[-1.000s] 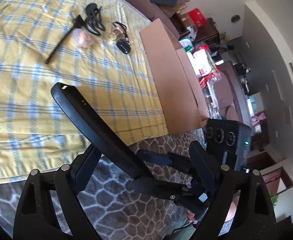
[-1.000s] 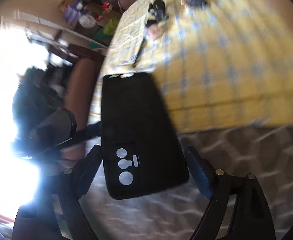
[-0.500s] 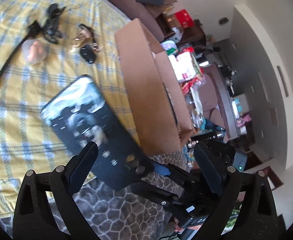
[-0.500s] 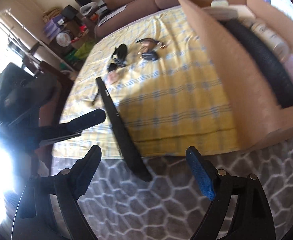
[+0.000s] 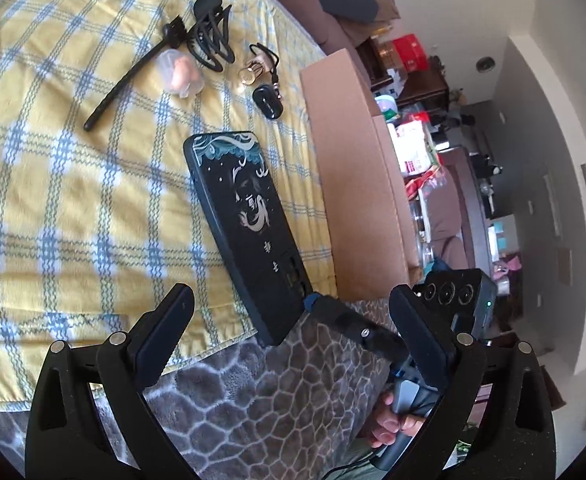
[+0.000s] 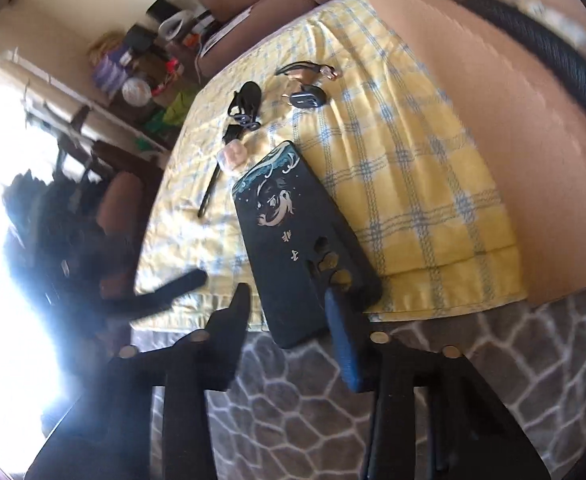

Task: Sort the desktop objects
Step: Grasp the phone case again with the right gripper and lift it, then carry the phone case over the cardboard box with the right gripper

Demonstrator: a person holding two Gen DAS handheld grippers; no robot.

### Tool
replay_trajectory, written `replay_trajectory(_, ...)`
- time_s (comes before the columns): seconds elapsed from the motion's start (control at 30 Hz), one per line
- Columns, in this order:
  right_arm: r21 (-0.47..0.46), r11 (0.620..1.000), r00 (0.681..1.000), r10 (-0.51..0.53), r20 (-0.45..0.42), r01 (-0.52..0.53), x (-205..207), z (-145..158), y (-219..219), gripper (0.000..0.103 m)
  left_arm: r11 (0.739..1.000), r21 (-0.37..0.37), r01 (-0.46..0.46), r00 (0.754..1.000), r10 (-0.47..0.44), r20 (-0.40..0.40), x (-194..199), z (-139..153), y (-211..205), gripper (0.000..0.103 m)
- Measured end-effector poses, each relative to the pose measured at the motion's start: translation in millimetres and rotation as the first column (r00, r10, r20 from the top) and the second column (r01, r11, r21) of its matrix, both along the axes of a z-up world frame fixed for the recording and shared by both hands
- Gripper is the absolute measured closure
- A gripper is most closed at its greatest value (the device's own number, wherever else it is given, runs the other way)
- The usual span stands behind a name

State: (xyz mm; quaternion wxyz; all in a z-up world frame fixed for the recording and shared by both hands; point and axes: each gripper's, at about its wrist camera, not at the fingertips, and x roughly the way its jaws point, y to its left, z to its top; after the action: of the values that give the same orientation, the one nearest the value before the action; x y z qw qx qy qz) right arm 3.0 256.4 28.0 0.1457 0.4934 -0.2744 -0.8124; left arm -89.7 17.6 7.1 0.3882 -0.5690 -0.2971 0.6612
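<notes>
Right gripper [image 6: 287, 300], jaws just closing, grasps phone case [image 6: 289, 236]; left gripper [image 5: 293, 304] released at its 6 o'clock.

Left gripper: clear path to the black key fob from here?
Probably not directly. The phone case, with the right gripper at its near end, lies between the open left gripper and the key fob; it would need to go around or over.

Hiding part of the case's [image 6: 289, 240] lower edge behind the right claw [image 6: 289, 300]. Blurring badly across the right wrist view: box [image 6: 493, 132] contents and shelf clutter [image 6: 141, 64] unreadable. Washing out the window side. Cropping the box [image 5: 357, 184] interior from the left view; keys [image 5: 259, 68] too small to resolve.
</notes>
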Motion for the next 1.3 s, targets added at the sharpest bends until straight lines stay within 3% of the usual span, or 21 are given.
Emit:
replay_trajectory(0.07, -0.038, 0.999, 1.000, -0.021, 0.002, 0.021, -0.2, 0.0, 2.6, 0.064, 1.000, 0.004, -0.006, 1.000, 0.006, -0.004, 1.7, 1.4, -1.6, 0.005)
replay_trajectory(0.1, -0.018, 0.999, 1.000, -0.028, 0.001, 0.028, -0.5, 2.2, 2.2, 0.064, 1.000, 0.007, -0.011, 1.000, 0.011, -0.008, 0.6, 3.1, -2.7, 0.005)
replay_trajectory(0.17, 0.073, 0.997, 0.999, -0.022, -0.024, 0.023, -2.2, 11.9, -2.7, 0.053, 1.000, 0.017, -0.022, 1.000, 0.022, -0.015, -1.5, 6.8, -6.0, 0.005)
replay_trajectory(0.2, 0.133, 0.991, 0.999, -0.003, -0.040, 0.008, -3.4, 17.6, -8.0, 0.028, 0.999, 0.021, -0.029, 0.999, 0.030, -0.017, -2.7, 8.6, -6.9, 0.005)
replay_trajectory(0.23, 0.204, 0.979, 0.998, 0.032, -0.053, -0.021, -5.4, 22.3, -16.1, 0.010, 0.999, 0.023, -0.039, 0.999, 0.040, -0.018, -3.9, 9.9, -7.7, 0.005)
replay_trajectory(0.33, 0.398, 0.910, 0.984, 0.158, -0.084, -0.113, -13.0, 27.9, -45.2, 0.007, 0.998, 0.022, -0.055, 0.998, 0.056, -0.023, -3.9, 14.1, -13.5, 0.005)
replay_trajectory(0.4, 0.515, 0.838, 0.967, 0.248, -0.066, -0.179, -20.9, 20.7, -65.8, 0.006, 0.998, 0.013, -0.061, 0.998, 0.061, -0.030, -5.1, 15.1, -14.0, 0.004)
replay_trajectory(0.5, 0.606, 0.757, 0.948, 0.318, -0.014, -0.245, -33.2, -0.2, -83.5, 0.006, 0.998, -0.005, -0.063, 0.998, 0.063, -0.026, -8.1, 11.9, -14.6, 0.003)
replay_trajectory(0.57, 0.616, 0.740, 0.946, 0.325, 0.022, -0.269, -39.2, -14.2, -85.0, 0.006, 0.998, -0.010, -0.066, 0.998, 0.066, -0.014, -10.7, 7.4, -15.2, 0.003)
replay_trajectory(0.67, 0.578, 0.771, 0.952, 0.305, 0.034, -0.268, -42.4, -20.0, -79.3, 0.010, 0.998, 0.000, -0.065, 0.998, 0.065, 0.007, -14.0, 1.8, -14.3, 0.003)
replay_trajectory(0.7, 0.565, 0.784, 0.955, 0.295, 0.026, -0.258, -42.8, -17.4, -75.4, 0.022, 0.998, 0.007, -0.064, 0.998, 0.064, 0.013, -13.3, 0.8, -14.3, 0.003)
replay_trajectory(0.77, 0.524, 0.817, 0.960, 0.279, 0.007, -0.242, -42.5, -11.6, -67.6, 0.022, 0.998, 0.021, -0.059, 0.998, 0.059, 0.026, -13.2, -1.9, -10.9, 0.003)
replay_trajectory(0.83, 0.433, 0.875, 0.970, 0.245, -0.009, -0.217, -41.0, -6.9, -54.6, 0.022, 0.998, 0.029, -0.053, 0.998, 0.053, 0.031, -12.4, -3.5, -7.8, 0.003)
replay_trajectory(0.97, 0.245, 0.946, 0.973, 0.228, -0.046, -0.211, -29.5, 4.6, -40.6, 0.022, 0.996, 0.064, -0.057, 0.997, 0.054, 0.051, -12.6, -8.5, -6.4, 0.004)
replay_trajectory(1.03, 0.228, 0.946, 0.965, 0.252, -0.065, -0.232, -25.6, 14.9, -48.8, 0.022, 0.994, 0.088, -0.068, 0.996, 0.062, 0.064, -14.5, -11.1, -8.5, 0.010)
replay_trajectory(1.07, 0.221, 0.943, 0.960, 0.271, -0.075, -0.249, -21.1, 19.3, -52.3, 0.022, 0.992, 0.109, -0.068, 0.996, 0.062, 0.061, -16.4, -10.8, -10.3, 0.032)
replay_trajectory(1.1, 0.213, 0.939, 0.952, 0.293, -0.085, -0.270, -15.8, 23.4, -57.4, 0.022, 0.991, 0.116, -0.068, 0.997, 0.063, 0.050, -18.6, -9.2, -11.9, 0.063)
replay_trajectory(1.17, 0.199, 0.928, 0.936, 0.338, -0.101, -0.314, -6.1, 30.5, -67.2, 0.022, 0.991, 0.111, -0.075, 0.997, 0.071, 0.031, -23.7, -5.4, -16.5, 0.089)
replay_trajectory(1.3, 0.221, 0.896, 0.899, 0.419, -0.127, -0.386, 13.9, 43.3, -76.4, 0.023, 0.984, 0.165, -0.067, 0.998, 0.062, 0.033, -25.1, 5.5, -18.5, 0.095)
